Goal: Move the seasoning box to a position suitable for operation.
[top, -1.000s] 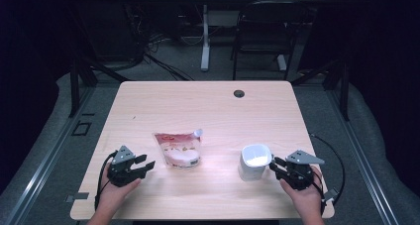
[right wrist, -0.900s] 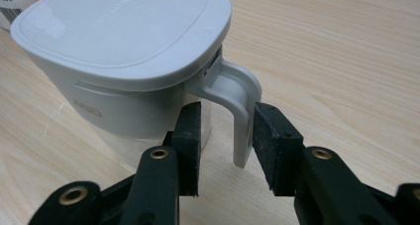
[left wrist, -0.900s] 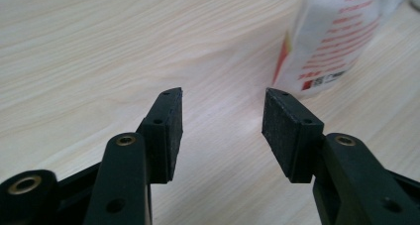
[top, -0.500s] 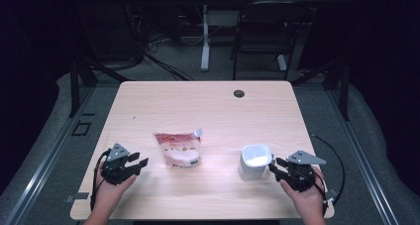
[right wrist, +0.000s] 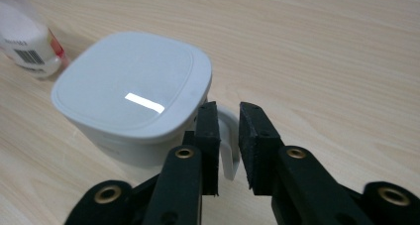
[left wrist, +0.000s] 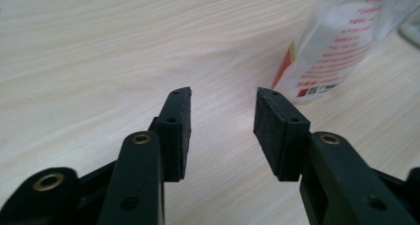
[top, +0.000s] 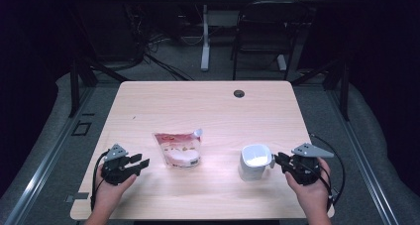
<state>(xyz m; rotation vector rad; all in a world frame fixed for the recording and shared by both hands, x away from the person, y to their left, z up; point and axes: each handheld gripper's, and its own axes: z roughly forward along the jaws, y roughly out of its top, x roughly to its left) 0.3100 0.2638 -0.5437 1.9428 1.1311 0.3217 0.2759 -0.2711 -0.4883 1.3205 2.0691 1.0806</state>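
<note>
On my right side, the right claw (right wrist: 228, 111) has its jaws drawn narrow around the thin white handle (right wrist: 229, 150) of the squarish white ceramic mug (right wrist: 129, 93). These jaws have just been closing, and the handle sits between the pads; whether both pads already press on it I cannot tell. In the high view the right claw (top: 276, 159) lies just beside the mug (top: 255, 161), which stands upright on the pale wooden counter (top: 208, 106), toward its near right part.

My left claw (left wrist: 223, 98) has its jaws fairly wide apart with bare wood between them; they too have just been closing. From above I see the left claw (top: 142, 161) at the near left of the counter, pointing toward the clear plastic pouch with red print and a white base (top: 177, 148). The pouch lies flat near the middle of the counter, between the two claws and apart from the mug. In the left gripper view the pouch (left wrist: 337, 46) rises beyond the right jaw, not touched by it.

A small round dark hole (top: 239, 93) sits near the counter's far edge.
</note>
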